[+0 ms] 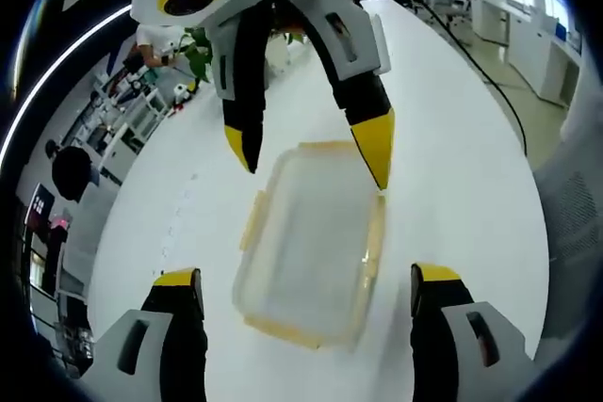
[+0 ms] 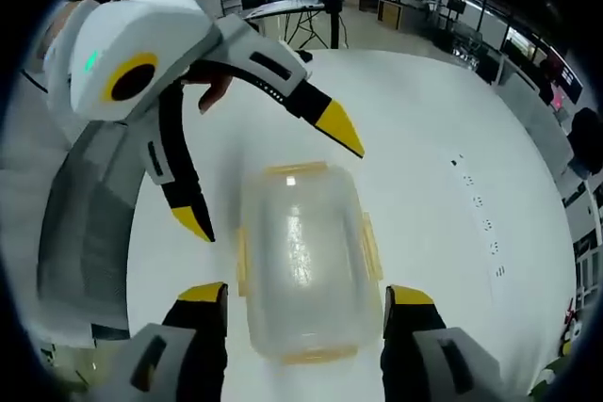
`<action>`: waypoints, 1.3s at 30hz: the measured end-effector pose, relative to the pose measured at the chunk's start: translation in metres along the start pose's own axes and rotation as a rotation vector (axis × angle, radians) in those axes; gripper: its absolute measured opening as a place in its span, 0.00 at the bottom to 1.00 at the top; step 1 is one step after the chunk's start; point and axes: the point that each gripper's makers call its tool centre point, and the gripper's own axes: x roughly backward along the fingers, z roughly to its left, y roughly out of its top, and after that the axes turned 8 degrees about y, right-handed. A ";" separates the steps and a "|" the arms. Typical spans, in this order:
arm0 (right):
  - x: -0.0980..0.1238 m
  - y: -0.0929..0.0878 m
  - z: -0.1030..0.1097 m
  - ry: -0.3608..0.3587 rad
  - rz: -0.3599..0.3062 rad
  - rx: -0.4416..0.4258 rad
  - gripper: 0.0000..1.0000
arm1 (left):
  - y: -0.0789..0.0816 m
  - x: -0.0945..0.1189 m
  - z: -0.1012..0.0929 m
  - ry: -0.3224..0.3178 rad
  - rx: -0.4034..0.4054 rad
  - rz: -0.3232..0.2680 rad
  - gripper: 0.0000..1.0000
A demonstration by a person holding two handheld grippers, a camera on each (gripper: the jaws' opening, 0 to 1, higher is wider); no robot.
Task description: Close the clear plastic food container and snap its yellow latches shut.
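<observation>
Nearest in the left gripper view, the left gripper (image 1: pixel 308 291) rises from the bottom edge with its two yellow-tipped jaws spread wide, one on each side of the near end of the clear plastic food container (image 1: pixel 311 242), neither jaw touching it. Beyond the container, the right gripper (image 1: pixel 316 152) reaches down from the top of that view, its jaws likewise parted; one yellow tip hangs just off the container's far left corner, the other meets its far right rim at a yellow latch (image 1: pixel 376 233).

In the right gripper view the arrangement is mirrored: the right gripper (image 2: pixel 306 305) stands spread around the near end of the container (image 2: pixel 301 256), and the left gripper (image 2: pixel 273 181) enters from the left, held by a person's hand (image 2: pixel 219 91), with open jaws, one tip above the far rim and one beside the left edge. The lid (image 2: pixel 300 242) lies on the container; yellow latches (image 2: pixel 370 247) show along its sides and ends, their engagement not discernible.

The container rests flat on a white table (image 1: pixel 452 157). Farther off in the left gripper view lie a green plant (image 1: pixel 196 52), a black cable (image 1: pixel 490 82) and a bright room with desks and windows.
</observation>
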 end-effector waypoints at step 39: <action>-0.015 -0.027 -0.009 -0.095 0.022 0.069 0.84 | -0.031 -0.022 0.006 -0.107 -0.099 0.108 0.95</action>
